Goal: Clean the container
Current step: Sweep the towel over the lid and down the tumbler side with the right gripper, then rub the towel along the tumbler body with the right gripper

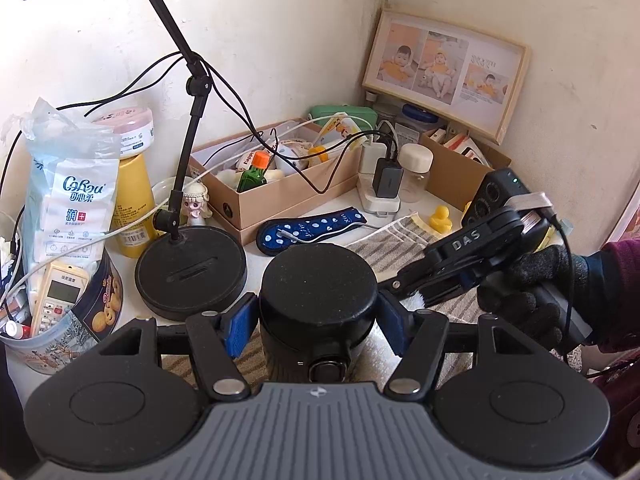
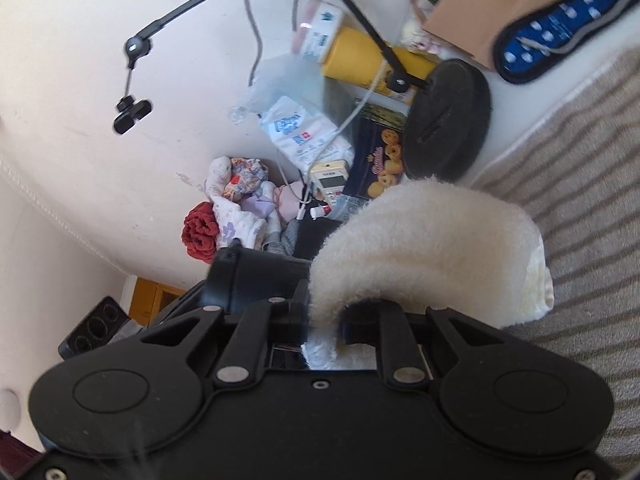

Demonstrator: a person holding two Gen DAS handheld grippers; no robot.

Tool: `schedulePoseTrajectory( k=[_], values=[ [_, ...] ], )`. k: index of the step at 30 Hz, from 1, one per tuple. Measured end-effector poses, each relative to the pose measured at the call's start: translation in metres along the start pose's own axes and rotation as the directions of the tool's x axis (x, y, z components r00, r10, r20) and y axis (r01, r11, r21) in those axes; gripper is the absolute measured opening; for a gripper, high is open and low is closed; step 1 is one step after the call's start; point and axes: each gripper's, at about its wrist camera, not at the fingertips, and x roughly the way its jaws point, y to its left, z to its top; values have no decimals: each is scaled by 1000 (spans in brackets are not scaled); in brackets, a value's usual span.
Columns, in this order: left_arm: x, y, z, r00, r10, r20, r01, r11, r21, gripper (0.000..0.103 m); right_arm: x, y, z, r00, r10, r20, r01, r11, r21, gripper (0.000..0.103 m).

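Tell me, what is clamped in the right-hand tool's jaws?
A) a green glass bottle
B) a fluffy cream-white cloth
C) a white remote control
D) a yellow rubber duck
B: the fluffy cream-white cloth curls up from between the closed jaws of the right gripper, above the striped towel.

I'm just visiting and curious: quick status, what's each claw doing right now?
Left gripper shut on black container, upright. Right gripper shut on fluffy white cloth, beside container, contact unclear. Lamp base close by; nothing blocking.
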Motion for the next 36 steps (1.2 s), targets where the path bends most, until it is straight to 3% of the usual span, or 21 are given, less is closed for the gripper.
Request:
schedulePoseTrajectory(
  k=[6,16,24,28,32,36],
  values=[
    [-1,-1,0,1000,3,-1,-3,1000,2,63,5,-27,-5,1000,-13,0,13,995,96,13],
    [-1,-4,0,1000,7,-2,-7,1000,7,63,14,-48,-7,994,-105,-30,108,986,127,13],
    [0,-5,1,1000,7,-3,-7,1000,14,63,22,-58,-12,958,-278,-71,283,955,87,12],
    [0,-5,1,1000,8,-3,-8,1000,18,63,22,-63,-12,948,-310,-69,315,945,90,8],
    [1,-5,1,1000,7,-2,-7,1000,18,63,21,-62,-14,948,-311,-66,317,943,101,9],
    [2,-5,0,1000,10,2,-10,1000,14,63,15,-63,-20,970,-238,-56,244,956,164,10]
  ],
)
